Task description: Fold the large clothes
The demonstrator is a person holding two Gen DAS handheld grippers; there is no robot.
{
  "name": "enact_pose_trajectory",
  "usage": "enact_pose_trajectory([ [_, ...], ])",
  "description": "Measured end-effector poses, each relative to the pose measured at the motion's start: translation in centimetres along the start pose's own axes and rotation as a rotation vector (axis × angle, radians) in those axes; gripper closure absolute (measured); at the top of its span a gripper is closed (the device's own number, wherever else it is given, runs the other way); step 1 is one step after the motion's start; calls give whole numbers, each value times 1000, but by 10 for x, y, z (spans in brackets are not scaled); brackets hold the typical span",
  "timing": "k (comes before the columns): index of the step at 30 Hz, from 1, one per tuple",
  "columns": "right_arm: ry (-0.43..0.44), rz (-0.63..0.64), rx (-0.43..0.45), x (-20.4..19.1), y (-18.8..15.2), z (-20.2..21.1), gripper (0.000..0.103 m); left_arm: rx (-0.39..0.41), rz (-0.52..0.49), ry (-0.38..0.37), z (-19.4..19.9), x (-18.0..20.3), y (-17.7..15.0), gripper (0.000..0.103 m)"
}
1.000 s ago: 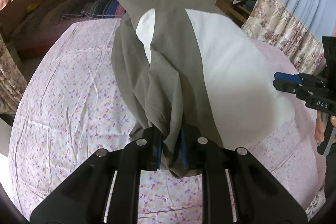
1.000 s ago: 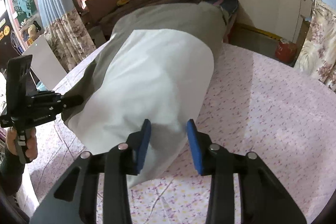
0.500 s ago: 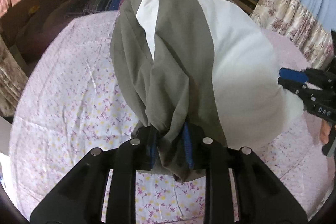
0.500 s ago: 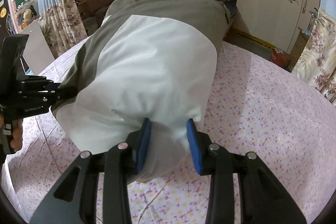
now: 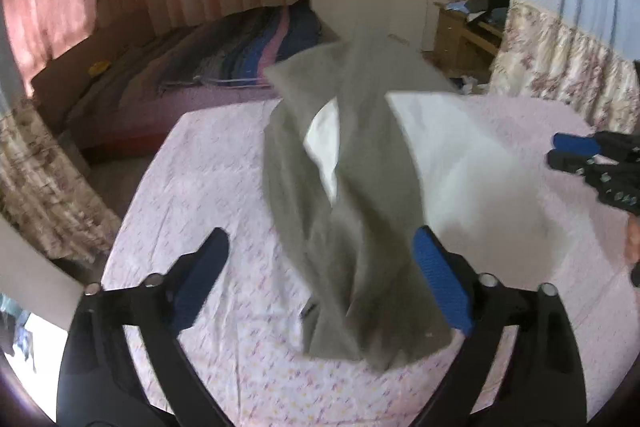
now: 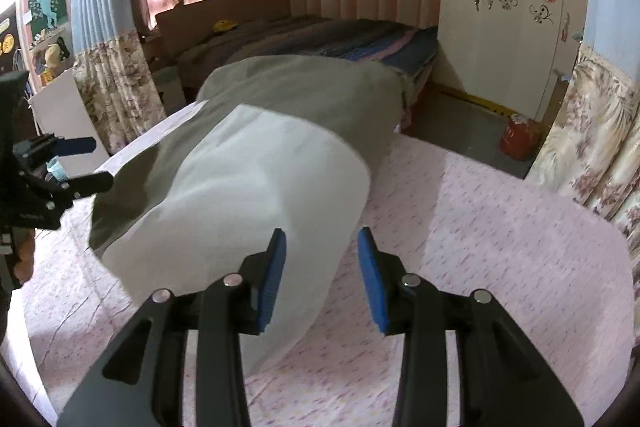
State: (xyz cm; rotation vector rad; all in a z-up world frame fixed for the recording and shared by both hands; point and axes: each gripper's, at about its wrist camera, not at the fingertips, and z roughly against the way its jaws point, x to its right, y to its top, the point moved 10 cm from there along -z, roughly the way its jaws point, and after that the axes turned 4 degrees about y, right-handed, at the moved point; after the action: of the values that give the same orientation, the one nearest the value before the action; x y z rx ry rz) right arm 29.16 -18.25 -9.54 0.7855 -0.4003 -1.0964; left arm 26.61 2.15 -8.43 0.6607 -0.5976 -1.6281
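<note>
A large grey and white garment (image 5: 360, 211) lies billowed on the pink flowered bed sheet (image 5: 208, 187). My left gripper (image 5: 320, 239) hovers over its bunched grey end. Its jaws are opening wide; the cloth sits between them, but the pads do not press it. In the right wrist view, my right gripper (image 6: 322, 239) stands part open over the white end of the garment (image 6: 256, 203), and cloth passes between its fingers without being pinched. Each gripper also shows in the other's view: the right gripper (image 5: 558, 149) at the right edge, the left gripper (image 6: 98, 163) at the left edge.
A second bed with a striped blanket (image 6: 320, 39) stands beyond the sheet's far edge. A white wardrobe (image 6: 500, 7), a red object on the floor (image 6: 520, 139), a wooden side table (image 5: 460, 31) and flowered curtains (image 6: 600, 147) surround it.
My left gripper's jaws, shut on the grey cloth before, have let go and spread wide. Both grippers have risen, and the released grey end sags toward the sheet.
</note>
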Motion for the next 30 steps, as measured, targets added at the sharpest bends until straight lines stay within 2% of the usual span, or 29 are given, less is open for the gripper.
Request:
enact_pose_trajectory([
  [3, 13, -63, -13, 12, 4, -9, 65, -39, -4, -29, -16, 10, 16, 20],
  [5, 43, -110, -15, 12, 1, -10, 63, -58, -2, -42, -20, 14, 12, 22],
  [6, 61, -121, -16, 9, -4, -10, 56, -61, -1, -49, -23, 15, 9, 22],
  [10, 91, -114, -8, -9, -23, -4, 55, -106, -17, 1, -39, 9, -16, 22],
  [12, 101, -83, -29, -23, -33, -5, 55, -132, -12, -14, -48, 5, -32, 21],
  [16, 78, -14, -59, -41, -48, -14, 56, -138, -3, -15, -60, 1, -45, 18],
  [20, 129, -82, -66, -32, -50, -25, 54, -134, -28, 22, -74, 0, -51, 8],
  [25, 107, -92, -55, -27, -47, -21, 49, -127, 18, 11, -65, -4, -48, 7],
  [26, 97, -86, -47, -26, -46, -19, 44, -124, 28, 19, -61, -5, -47, 5],
  [27, 92, -88, -36, -26, -44, -15, 34, -121, 36, 26, -57, -6, -46, 4],
  [30, 89, -121, 25, -26, -37, -1, 24, -110, 44, 42, -43, -5, -43, 3],
])
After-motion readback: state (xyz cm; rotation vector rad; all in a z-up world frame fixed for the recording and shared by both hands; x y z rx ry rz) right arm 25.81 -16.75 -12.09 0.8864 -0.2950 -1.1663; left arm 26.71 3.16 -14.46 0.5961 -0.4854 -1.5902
